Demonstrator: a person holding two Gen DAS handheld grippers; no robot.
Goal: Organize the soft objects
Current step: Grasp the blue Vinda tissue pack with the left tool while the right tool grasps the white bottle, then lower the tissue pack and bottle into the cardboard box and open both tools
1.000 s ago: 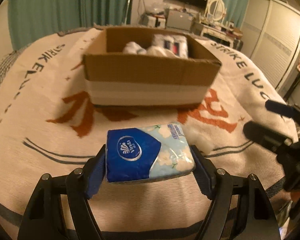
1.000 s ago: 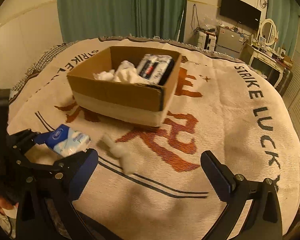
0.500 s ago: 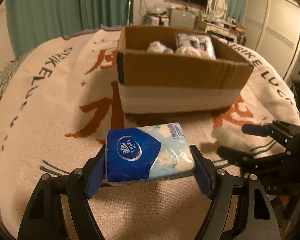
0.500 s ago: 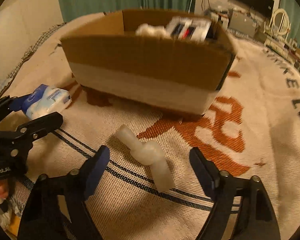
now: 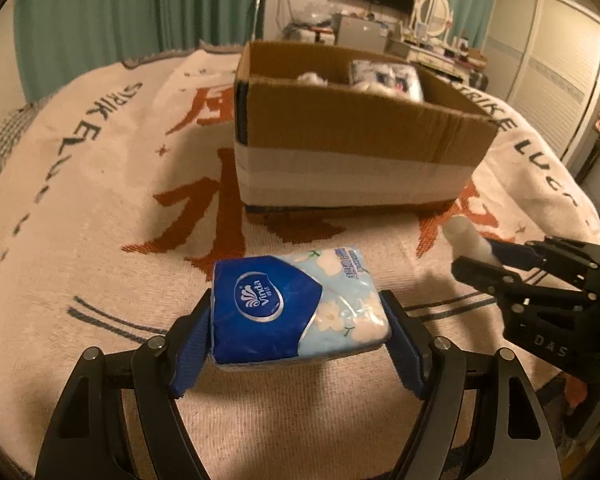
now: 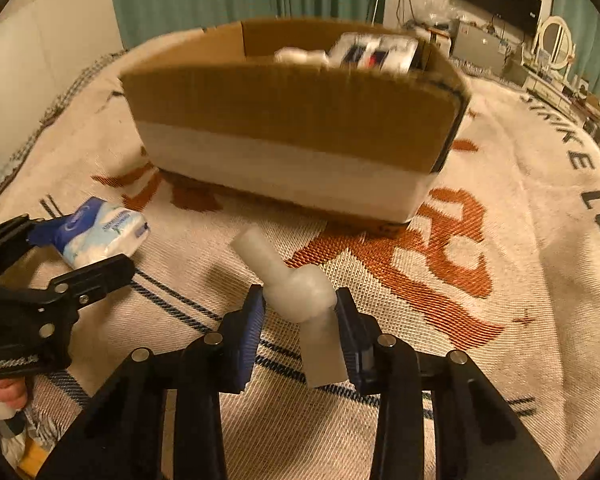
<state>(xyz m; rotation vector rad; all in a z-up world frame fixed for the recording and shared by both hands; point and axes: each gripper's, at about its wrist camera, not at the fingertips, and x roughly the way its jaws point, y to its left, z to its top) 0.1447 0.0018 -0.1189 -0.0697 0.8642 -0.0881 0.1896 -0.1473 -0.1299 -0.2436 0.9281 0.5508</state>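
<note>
Inside cardboard box (image 5: 360, 128): soft items (image 6: 374, 53) stowed | left gripper (image 5: 298, 330) clamps tissue pack (image 5: 296, 308), right gripper (image 6: 300, 320) pinches white foam piece (image 6: 300, 296), both short of box, unloaded

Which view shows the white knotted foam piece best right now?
Right wrist: the foam piece sits centered between the right tool pads, knot visible. Left wrist shows only its tip past that tool.
</note>
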